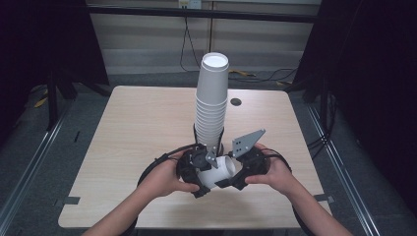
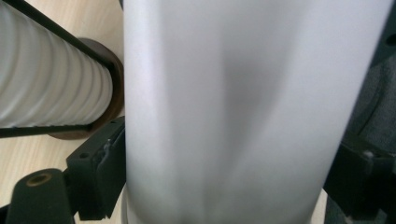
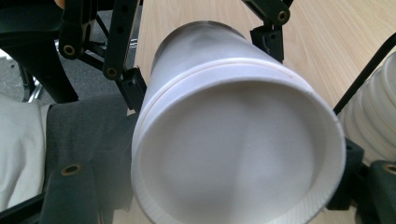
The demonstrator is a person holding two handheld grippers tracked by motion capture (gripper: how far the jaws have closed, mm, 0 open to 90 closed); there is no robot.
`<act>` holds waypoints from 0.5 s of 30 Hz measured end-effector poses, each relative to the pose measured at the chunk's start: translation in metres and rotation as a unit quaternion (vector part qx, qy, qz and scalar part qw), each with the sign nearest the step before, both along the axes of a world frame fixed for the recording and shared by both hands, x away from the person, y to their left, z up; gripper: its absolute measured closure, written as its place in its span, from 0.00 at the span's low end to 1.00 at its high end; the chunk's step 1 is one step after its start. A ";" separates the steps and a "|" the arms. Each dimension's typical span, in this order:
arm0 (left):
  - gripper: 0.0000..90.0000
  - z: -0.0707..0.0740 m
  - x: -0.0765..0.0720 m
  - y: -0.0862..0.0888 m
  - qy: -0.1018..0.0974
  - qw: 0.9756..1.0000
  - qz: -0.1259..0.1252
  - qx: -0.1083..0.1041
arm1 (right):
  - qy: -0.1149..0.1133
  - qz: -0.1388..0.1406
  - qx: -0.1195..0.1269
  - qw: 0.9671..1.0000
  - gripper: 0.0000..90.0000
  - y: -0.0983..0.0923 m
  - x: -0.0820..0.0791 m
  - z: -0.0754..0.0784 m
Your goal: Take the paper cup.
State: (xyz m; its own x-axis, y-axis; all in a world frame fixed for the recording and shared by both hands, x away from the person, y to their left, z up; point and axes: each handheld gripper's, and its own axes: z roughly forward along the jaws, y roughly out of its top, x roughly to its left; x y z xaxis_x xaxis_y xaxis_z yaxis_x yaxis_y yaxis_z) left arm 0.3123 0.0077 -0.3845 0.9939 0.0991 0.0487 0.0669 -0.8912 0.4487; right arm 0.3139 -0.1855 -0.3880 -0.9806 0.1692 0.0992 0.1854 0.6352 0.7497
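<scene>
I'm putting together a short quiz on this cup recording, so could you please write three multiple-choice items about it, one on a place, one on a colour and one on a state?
1. Where does the tall cup stack stand?
A. far table edge
B. just behind the grippers
C. on the floor

2. What colour is the loose cup?
A. white
B. red
C. blue

3. How does the loose cup lie?
A. upright on the table
B. nested on the stack
C. on its side between the left gripper and right gripper

Answers: 1 B, the high view shows it right behind both hands. 2 A, white in every view. 3 C, its open mouth faces the right gripper's camera.
</scene>
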 end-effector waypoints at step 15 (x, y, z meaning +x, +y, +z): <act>0.19 0.005 0.001 0.010 0.009 1.000 0.006 -0.022 | -0.003 -0.003 -0.017 1.000 0.27 0.001 -0.001 -0.003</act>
